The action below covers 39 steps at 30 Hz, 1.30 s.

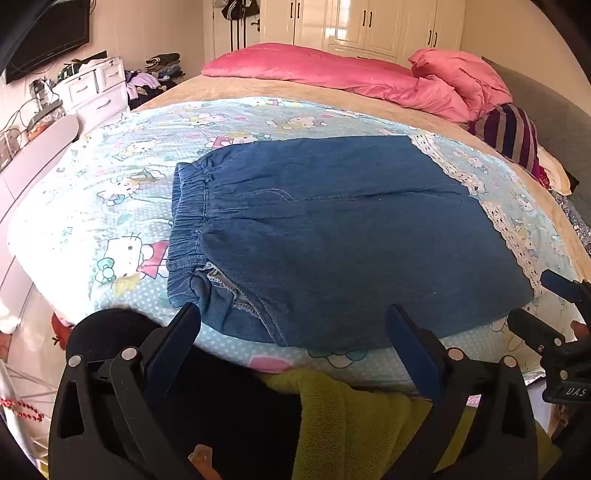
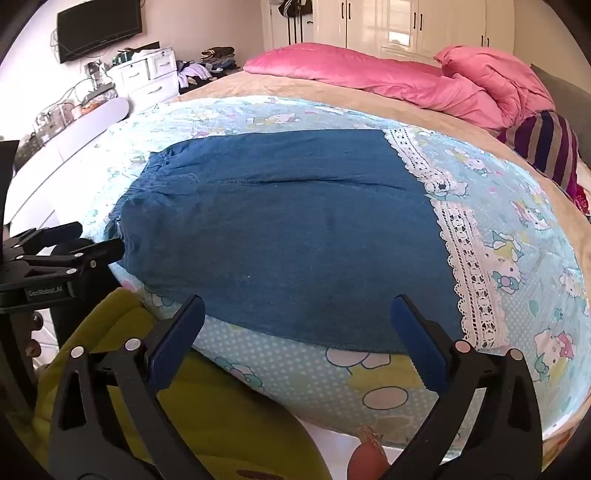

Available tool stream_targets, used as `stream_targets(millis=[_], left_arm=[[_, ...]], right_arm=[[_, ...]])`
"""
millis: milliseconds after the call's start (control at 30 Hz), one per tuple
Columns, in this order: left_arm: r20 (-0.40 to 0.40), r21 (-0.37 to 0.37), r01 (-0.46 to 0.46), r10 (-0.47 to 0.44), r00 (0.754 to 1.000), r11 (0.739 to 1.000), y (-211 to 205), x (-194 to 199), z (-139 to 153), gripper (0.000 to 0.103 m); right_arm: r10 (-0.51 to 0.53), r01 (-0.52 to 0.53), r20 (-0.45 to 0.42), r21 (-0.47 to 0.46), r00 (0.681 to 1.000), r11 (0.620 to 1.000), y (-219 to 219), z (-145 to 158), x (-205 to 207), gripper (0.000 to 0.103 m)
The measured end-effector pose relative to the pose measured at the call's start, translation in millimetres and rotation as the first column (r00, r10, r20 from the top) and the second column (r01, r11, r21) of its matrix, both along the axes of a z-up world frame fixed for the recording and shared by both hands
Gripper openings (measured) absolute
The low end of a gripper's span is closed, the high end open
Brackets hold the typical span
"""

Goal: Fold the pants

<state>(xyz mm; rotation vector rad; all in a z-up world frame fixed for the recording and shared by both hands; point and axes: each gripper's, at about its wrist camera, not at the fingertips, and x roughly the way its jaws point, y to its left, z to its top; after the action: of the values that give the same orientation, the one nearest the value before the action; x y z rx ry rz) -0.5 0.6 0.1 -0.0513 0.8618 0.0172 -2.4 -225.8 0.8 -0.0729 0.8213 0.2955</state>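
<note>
The blue denim pants (image 1: 332, 236) lie flat on a light-blue cartoon-print sheet (image 1: 122, 206) on the bed, elastic waistband at the left, white lace hems (image 1: 454, 166) at the right. My left gripper (image 1: 291, 325) is open and empty, its jaws wide apart just in front of the pants' near edge by the waist. My right gripper (image 2: 295, 314) is open and empty in front of the near edge of the pants (image 2: 288, 229), close to the lace hem (image 2: 469, 273). Each gripper shows at the edge of the other's view: the right (image 1: 554, 306), the left (image 2: 92, 240).
A pink quilt (image 1: 351, 77) and a striped cushion (image 1: 513, 136) lie at the far side of the bed. White drawers (image 1: 96, 88), a wall TV (image 1: 51, 37) and wardrobes (image 1: 369, 26) stand beyond. A yellow-green cloth (image 2: 207, 402) hangs below the bed's near edge.
</note>
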Motion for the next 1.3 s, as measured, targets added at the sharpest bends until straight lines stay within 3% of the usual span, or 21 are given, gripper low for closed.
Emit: stream_targets(millis=[1300], left_arm=[[-0.028, -0.007, -0.018, 0.018, 0.999, 1.0, 2.6, 0.8, -4.5, 0.099]], right_arm=[[-0.007, 0.007, -0.023, -0.007, 1.0, 1.0, 0.4, -3.1, 0.3, 0.095]])
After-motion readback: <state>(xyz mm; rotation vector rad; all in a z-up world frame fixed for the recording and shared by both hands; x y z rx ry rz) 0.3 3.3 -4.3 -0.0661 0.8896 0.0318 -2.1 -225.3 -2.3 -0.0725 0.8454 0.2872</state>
